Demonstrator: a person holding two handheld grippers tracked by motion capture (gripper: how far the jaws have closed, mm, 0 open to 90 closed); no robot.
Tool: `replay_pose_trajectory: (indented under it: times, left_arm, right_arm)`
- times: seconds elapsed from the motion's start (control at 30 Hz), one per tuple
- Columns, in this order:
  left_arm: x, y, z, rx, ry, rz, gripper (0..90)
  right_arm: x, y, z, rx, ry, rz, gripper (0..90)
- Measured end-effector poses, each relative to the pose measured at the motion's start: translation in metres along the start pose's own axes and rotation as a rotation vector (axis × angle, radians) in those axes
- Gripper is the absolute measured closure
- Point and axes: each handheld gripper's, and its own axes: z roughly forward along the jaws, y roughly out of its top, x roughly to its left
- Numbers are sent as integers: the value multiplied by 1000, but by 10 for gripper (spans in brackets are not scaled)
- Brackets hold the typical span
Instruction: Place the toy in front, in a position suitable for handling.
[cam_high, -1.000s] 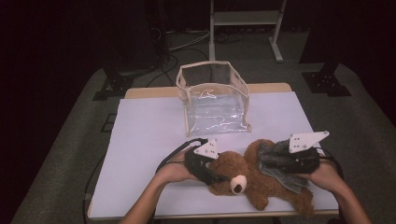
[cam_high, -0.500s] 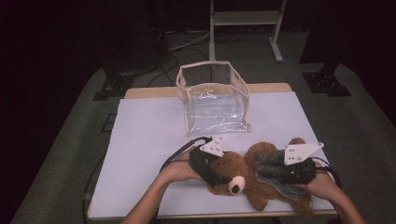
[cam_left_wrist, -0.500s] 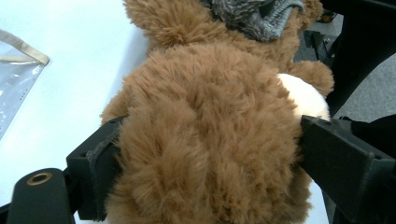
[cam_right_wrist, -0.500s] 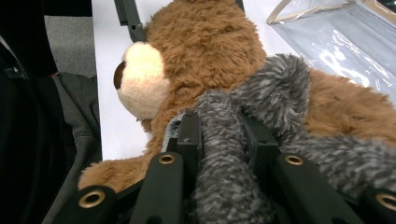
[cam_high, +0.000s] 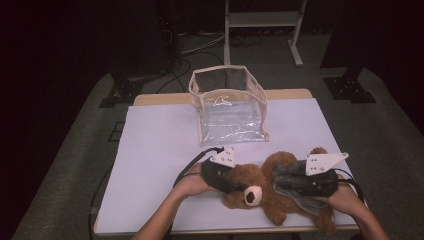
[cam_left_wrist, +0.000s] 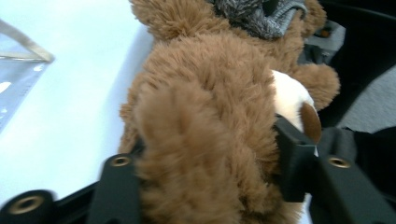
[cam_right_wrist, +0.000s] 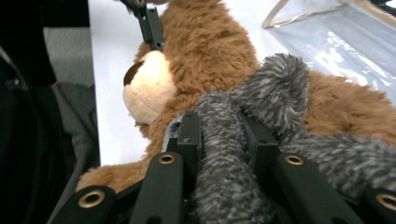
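- The left tongs (cam_left_wrist: 205, 186) have just been closing, and their jaws now press into the brown fur of the teddy bear (cam_high: 260, 187) at its head, one jaw on either side, beside the cream muzzle.
- The right tongs (cam_right_wrist: 219, 140) stand narrow, pinched on a fold of the grey fuzzy scarf (cam_right_wrist: 261, 98) draped over the bear's body.
- In the high view the left tongs (cam_high: 227, 177) sit at the bear's head end and the right tongs (cam_high: 300, 182) at its body end, with the scarf (cam_high: 290, 177) between bear and tongs.
- The bear lies on its side at the near edge of the white surface (cam_high: 165, 150), just in front of the clear open-topped bag (cam_high: 230, 107), which stands upright and apart from it.
- Judged from this, the step in hand is securing both ends of the bear; the bag looks like its destination.
- The next move calls for an even lift by both hands, then carrying the bear over the bag's rim, keeping the scarf from slipping.
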Motion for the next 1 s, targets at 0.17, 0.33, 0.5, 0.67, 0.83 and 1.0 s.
replay_pose_trajectory:
  times: [0.17,0.33,0.5,0.67,0.83,1.0]
  left_arm:
    - [4,8,-8,-3,56,40,516]
    - [13,18,-24,1,89,58,514]
    - [13,9,-33,89,104,92,593]
    - [7,-1,-35,17,75,68,580]
    - [-4,-6,-37,-3,52,95,565]
    - [-9,-10,-37,-15,47,88,538]
  right_arm:
    - [0,3,1,-51,-28,20,712]
    - [0,18,15,-79,-5,5,710]
    - [9,34,41,-36,21,-45,710]
    - [7,42,30,-31,32,-55,712]
    - [-6,57,0,-50,-36,-69,712]
    - [-21,40,5,3,-25,-7,713]
